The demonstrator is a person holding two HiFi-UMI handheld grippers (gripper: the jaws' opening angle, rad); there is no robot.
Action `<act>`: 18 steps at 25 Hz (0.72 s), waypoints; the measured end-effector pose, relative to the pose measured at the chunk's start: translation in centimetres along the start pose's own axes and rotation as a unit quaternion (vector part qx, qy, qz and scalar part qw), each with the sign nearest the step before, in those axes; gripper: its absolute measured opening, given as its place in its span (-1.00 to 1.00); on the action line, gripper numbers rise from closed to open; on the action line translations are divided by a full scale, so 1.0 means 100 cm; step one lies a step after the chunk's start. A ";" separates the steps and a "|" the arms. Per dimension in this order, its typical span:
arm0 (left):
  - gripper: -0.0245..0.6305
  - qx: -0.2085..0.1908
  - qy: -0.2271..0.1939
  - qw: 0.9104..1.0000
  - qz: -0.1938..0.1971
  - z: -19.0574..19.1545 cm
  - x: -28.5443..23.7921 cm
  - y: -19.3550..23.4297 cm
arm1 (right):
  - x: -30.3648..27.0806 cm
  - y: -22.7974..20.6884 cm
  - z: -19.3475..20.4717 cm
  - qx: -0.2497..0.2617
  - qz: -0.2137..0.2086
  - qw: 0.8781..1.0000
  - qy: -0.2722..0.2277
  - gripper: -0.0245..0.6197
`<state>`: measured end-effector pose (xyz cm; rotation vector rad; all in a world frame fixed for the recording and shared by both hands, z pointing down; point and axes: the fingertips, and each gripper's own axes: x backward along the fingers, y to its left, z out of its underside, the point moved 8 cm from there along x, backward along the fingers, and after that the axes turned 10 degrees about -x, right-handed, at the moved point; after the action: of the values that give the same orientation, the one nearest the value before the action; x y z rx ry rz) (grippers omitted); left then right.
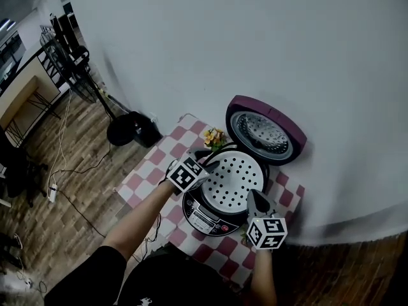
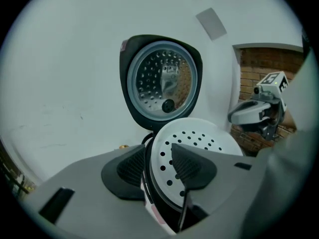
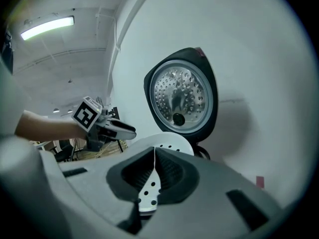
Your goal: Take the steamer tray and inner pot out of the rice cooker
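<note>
The left gripper (image 2: 158, 166) and right gripper (image 3: 154, 171) are pale grey with charcoal ribbed pads (image 2: 130, 167), and each bears a white cube (image 1: 266, 233) patterned with black squares. Between the left jaws shows the round white plastic steamer tray (image 2: 199, 138), dotted with dark holes. Beyond the jaws, the black rice cooker (image 1: 203, 214) has a maroon-shelled lid (image 1: 264, 131) lined in dimpled silver. Beneath them lies a pink-and-white checked tablecloth (image 1: 145, 177), over a brown plank floor (image 1: 70, 164).

Head view: dim, soft indoor light; plain white wall (image 1: 255, 43) reads grey, lines bow at the edges. Gripper views: fisheye, black corners, near foreground soft. Long fluorescent ceiling tube (image 3: 47, 28) glows upper left. Shiny perforated metal lid plate (image 2: 162, 81) carries mottled reflections; soft shadow beside it.
</note>
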<state>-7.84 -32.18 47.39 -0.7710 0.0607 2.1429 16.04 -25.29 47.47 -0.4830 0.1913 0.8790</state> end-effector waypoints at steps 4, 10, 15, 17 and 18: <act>-0.37 -0.015 0.025 0.999 0.019 0.003 -0.016 0.000 | -0.007 0.006 0.003 0.003 0.006 1.000 0.009 -0.91; -0.38 -0.023 0.049 0.998 0.038 0.008 -0.037 0.002 | -0.009 0.009 0.004 0.005 0.015 1.000 0.014 -0.91; -0.41 -0.031 0.074 0.996 0.047 0.010 -0.049 0.004 | -0.010 0.008 0.007 0.000 0.022 1.000 0.019 -0.91; -0.44 -0.035 0.084 0.995 0.051 0.012 -0.052 0.003 | -0.011 0.008 0.008 -0.001 0.024 1.000 0.019 -0.91; -0.47 -0.036 0.087 0.994 0.051 0.012 -0.054 0.003 | -0.011 0.008 0.007 -0.002 0.024 1.000 0.019 -0.91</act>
<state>-6.20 -35.79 51.23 -1.0160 0.1161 2.1789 14.76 -25.25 48.25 -0.5014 0.2375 0.9179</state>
